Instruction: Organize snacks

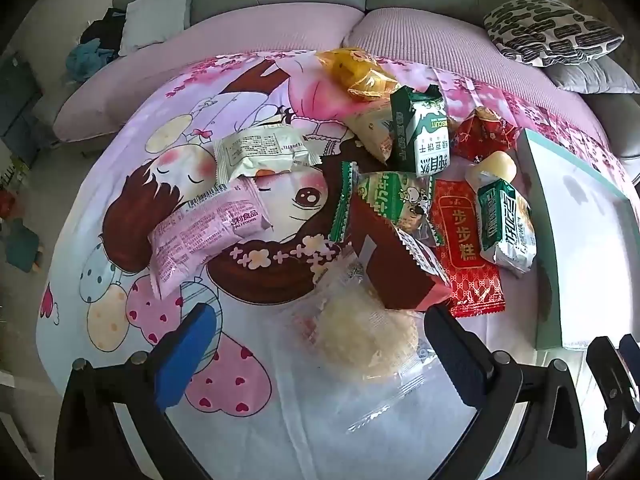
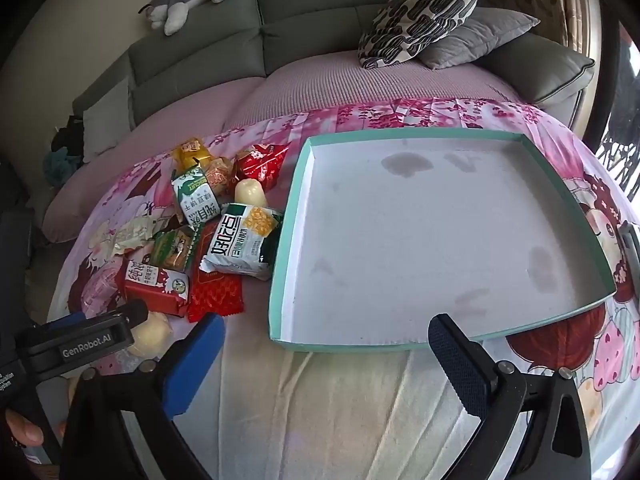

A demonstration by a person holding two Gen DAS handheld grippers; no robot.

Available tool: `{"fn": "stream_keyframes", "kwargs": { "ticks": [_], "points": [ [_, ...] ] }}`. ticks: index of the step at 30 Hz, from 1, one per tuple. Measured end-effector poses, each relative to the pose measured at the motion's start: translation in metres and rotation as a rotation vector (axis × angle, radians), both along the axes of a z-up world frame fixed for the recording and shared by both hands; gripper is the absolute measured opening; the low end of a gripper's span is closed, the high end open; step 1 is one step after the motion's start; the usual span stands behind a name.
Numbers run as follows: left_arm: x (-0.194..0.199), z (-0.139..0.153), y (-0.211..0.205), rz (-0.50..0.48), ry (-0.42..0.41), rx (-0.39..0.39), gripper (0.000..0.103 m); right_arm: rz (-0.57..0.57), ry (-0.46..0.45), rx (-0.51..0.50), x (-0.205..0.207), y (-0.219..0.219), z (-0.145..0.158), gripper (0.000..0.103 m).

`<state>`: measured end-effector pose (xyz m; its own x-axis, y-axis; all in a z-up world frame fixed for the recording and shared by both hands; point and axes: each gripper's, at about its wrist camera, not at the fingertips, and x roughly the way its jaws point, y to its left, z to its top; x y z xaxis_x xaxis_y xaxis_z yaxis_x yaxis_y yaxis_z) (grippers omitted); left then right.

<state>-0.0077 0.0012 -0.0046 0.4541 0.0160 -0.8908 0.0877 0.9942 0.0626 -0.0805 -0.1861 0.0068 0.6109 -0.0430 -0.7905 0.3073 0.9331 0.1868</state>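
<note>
"GenRobot.AI" in white on black body of my left gripper (image 2: 86,342), seen from right wrist view. Red flat packet (image 1: 466,248): "步步糕" in gold, reads clean. Pink packet (image 1: 204,232): "利食品" over "FOODS", barcode on its upper edge, digits too small. Green-white carton-shaped pack (image 1: 426,136): "BISCUIT", upside down; large characters below, unsure of them. Red box (image 2: 156,284): white characters on top, cannot make out. Other wrappers: print too blurred.
</note>
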Motion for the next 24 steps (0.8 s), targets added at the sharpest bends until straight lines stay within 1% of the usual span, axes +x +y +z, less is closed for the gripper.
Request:
{"fn": "stream_keyframes", "kwargs": {
  "ticks": [7,24],
  "points": [
    [0.008,0.0,0.002,0.006,0.019,-0.011,0.103,-0.002,0.003,0.004,0.0,-0.004,-0.002,0.103],
    [0.012,-0.002,0.002,0.01,0.026,-0.013,0.103,-0.007,0.006,0.009,0.0,-0.005,-0.003,0.103]
  ]
}}
